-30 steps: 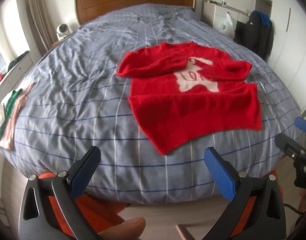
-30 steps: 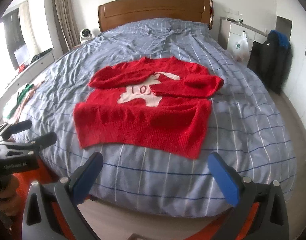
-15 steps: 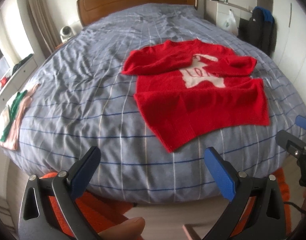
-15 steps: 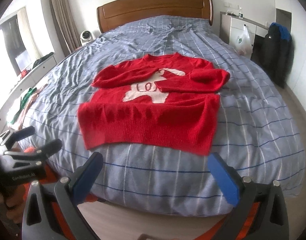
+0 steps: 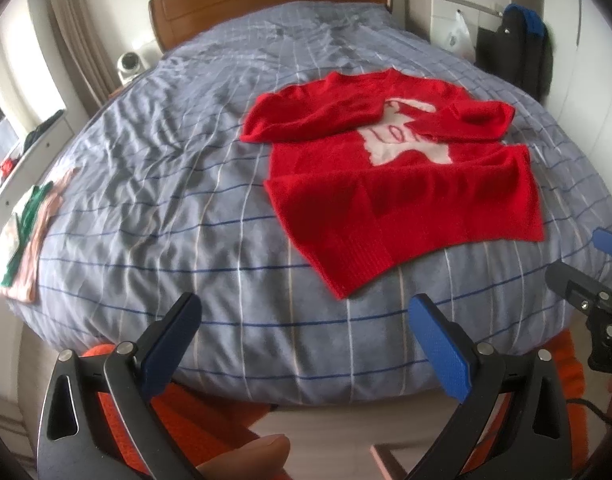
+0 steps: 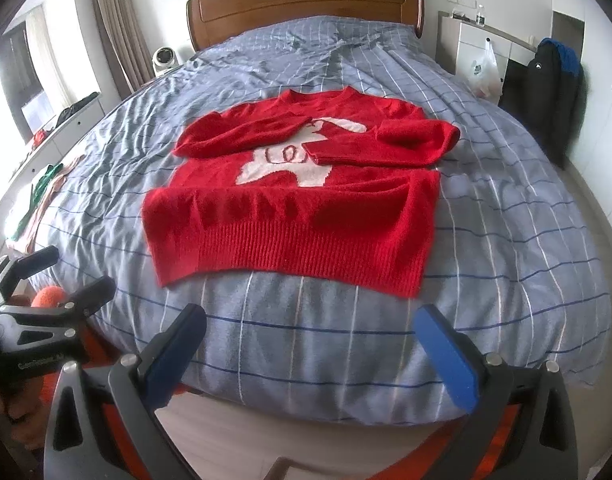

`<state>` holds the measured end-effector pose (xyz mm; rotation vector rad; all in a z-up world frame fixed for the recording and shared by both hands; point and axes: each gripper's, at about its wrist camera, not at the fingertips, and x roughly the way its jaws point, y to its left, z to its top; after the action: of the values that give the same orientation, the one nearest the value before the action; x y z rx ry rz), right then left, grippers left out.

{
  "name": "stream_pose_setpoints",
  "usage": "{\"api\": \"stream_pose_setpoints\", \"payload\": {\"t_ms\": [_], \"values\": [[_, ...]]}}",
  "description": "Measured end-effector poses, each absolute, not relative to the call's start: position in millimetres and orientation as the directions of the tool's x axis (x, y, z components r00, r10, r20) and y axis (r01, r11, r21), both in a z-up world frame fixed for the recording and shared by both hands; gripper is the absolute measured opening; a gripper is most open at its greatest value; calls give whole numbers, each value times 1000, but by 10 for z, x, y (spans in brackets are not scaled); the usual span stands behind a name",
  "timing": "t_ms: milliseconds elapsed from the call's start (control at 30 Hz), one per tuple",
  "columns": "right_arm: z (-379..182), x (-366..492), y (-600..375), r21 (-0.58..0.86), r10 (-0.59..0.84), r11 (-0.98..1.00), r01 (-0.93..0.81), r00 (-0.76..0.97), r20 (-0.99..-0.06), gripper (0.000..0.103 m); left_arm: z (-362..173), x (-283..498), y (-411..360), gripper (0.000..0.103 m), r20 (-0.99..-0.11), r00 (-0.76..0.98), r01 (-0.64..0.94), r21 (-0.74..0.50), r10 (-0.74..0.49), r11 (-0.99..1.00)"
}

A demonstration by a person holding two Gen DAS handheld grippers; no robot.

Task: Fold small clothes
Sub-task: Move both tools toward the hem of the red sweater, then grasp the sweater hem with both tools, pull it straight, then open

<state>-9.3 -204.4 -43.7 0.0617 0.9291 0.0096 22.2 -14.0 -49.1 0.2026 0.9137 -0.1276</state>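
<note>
A red knit sweater (image 5: 390, 184) (image 6: 294, 208) with a white figure on its chest lies flat on the bed, both sleeves folded across the front, its ribbed hem toward me. My left gripper (image 5: 304, 320) is open with nothing between its blue pads, over the bed's foot edge, short of the hem's left corner. My right gripper (image 6: 310, 330) is open too and empty, just short of the hem's middle. Each gripper shows at the edge of the other's view.
The bed (image 5: 146, 208) has a grey-blue striped cover and a wooden headboard (image 6: 306, 0). A folded pink and green garment (image 5: 24, 240) lies at the bed's left edge. A white dresser (image 6: 478, 52) and dark jackets (image 6: 554, 92) stand at the right. An orange rug (image 5: 210, 416) lies below.
Both grippers have moved forward toward the bed and the sweater's hem, which now looks larger and nearer. Both have stayed open.
</note>
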Motion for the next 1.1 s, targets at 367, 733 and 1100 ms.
{"api": "stream_pose_setpoints", "payload": {"t_ms": [367,733,1100], "values": [[-465,-81,-2048,28,8,999,23,597,-802,103,-502,212,-147,103,-790,613,196,137,-12,971],[-377,-91,-2332,-37,-100,993,113,629,-771,103,-719,503,234,103,-837,546,106,44,-21,993],[-1051,472,-3045,178,100,982,65,618,-780,92,-1224,1143,40,67,-866,446,269,-111,-226,957]]}}
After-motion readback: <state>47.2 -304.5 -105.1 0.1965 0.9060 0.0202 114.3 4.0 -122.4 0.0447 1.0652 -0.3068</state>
